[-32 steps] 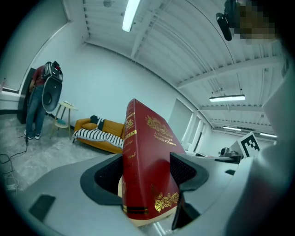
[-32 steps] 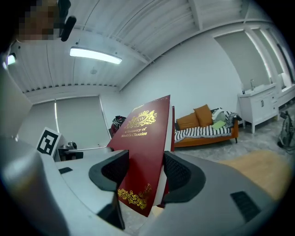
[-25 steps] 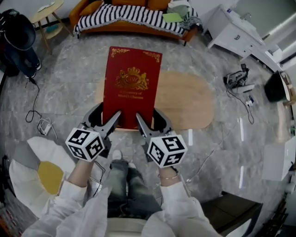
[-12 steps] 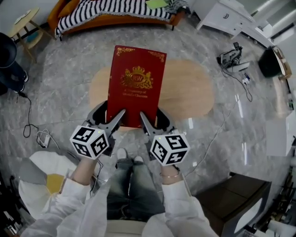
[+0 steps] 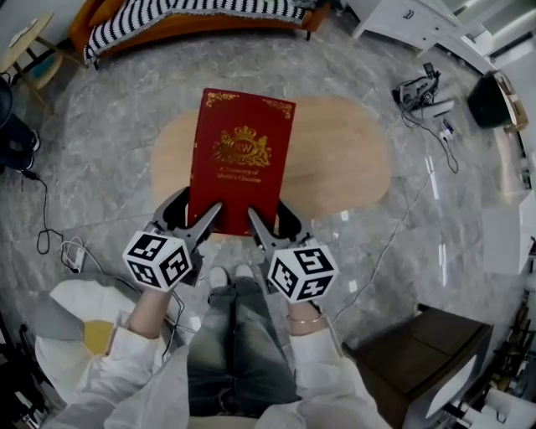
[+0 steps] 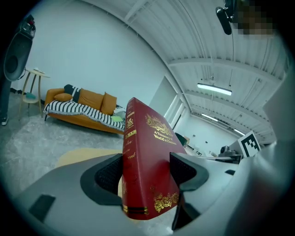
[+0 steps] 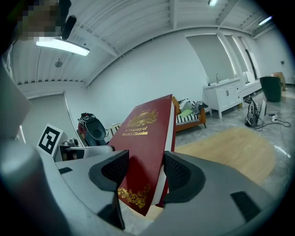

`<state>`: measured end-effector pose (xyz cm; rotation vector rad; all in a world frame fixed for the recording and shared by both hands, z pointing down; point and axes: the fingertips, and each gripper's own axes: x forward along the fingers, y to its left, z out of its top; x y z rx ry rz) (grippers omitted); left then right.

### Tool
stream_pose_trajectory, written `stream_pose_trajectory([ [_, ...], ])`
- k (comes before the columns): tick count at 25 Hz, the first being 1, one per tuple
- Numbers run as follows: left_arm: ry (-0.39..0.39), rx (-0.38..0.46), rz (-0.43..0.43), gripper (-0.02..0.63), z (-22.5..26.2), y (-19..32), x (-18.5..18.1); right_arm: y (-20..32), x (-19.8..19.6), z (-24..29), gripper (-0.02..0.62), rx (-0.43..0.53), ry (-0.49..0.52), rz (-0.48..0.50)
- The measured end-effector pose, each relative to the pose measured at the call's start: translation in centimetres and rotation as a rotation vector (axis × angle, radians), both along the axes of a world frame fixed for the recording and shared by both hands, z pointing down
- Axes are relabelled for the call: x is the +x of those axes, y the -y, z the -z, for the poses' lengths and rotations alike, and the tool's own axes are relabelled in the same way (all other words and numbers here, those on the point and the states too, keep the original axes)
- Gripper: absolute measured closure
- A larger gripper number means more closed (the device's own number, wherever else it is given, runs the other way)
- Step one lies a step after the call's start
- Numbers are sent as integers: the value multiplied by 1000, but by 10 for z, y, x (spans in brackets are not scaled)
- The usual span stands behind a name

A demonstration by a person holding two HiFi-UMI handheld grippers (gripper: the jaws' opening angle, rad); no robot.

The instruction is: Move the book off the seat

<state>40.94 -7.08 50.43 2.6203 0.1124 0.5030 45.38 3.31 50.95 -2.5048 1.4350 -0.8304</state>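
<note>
A thick red book (image 5: 236, 159) with gold print on its cover is held flat in the air above a pale wooden oval table (image 5: 335, 163). My left gripper (image 5: 201, 219) is shut on the near left corner of the book (image 6: 147, 166), at the spine. My right gripper (image 5: 261, 224) is shut on the near right corner of the book (image 7: 146, 152), at the page edge. Both marker cubes show below the book in the head view. No seat is under the book now.
An orange sofa (image 5: 184, 21) with a striped blanket stands at the far side. A white and yellow seat (image 5: 71, 327) is at the near left, a dark box (image 5: 414, 360) at the near right. Cables (image 5: 431, 92) lie on the grey marble floor. My legs (image 5: 234, 352) show below.
The view has shifted forward: the sofa has slid up out of frame and the table sits more fully under the book. Both grippers keep their hold on the book.
</note>
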Motion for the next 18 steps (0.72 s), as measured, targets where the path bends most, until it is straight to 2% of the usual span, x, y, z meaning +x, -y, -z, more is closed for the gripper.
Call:
stream_pose_trajectory([
  [18, 108, -71, 65, 288, -155, 0, 34, 2, 40, -152, 353, -61, 94, 63],
])
